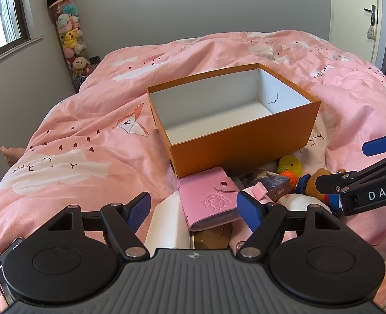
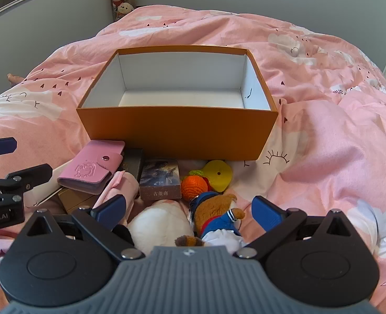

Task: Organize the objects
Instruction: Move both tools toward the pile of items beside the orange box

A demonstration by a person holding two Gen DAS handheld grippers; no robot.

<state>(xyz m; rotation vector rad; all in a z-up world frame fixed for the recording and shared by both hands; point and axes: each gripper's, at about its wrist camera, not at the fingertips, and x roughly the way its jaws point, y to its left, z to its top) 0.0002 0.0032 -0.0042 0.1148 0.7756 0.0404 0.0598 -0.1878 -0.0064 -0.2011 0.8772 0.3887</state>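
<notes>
Left gripper [image 1: 193,210]: jaws spread wide, nothing between the pads, tilted down over the pink card wallet [image 1: 210,198], which lies right ahead of and partly between them on the bed [image 1: 88,120]. Just left of the wallet, under the left jaw, a white flat thing [image 1: 166,225], cut off by the gripper body. Beyond the wallet, dead ahead, the orange box [image 1: 245,141], open-topped and bare inside.

Right gripper [image 2: 189,210]: jaws released, fully spread, grasping nothing. Between them and just ahead, a white plush [image 2: 161,225] and a brown plush in blue clothes [image 2: 216,214]. Further ahead, a printed card box [image 2: 160,180], a crocheted orange [image 2: 194,187], a yellow toy [image 2: 219,174], all crowded against the near wall of the box.

Likely risks: snagging two plush toys at once, given how tightly packed; pinching quilt fabric along with a toy; sliding the slick wallet off its stack instead of lifting it; bumping the other gripper, close alongside.

Hard to make out: dark item and brown card under the wallet, mostly covered; the pink soft roll beside the right gripper's left jaw, identity unclear; lower half of both plush toys hidden behind the gripper body.
</notes>
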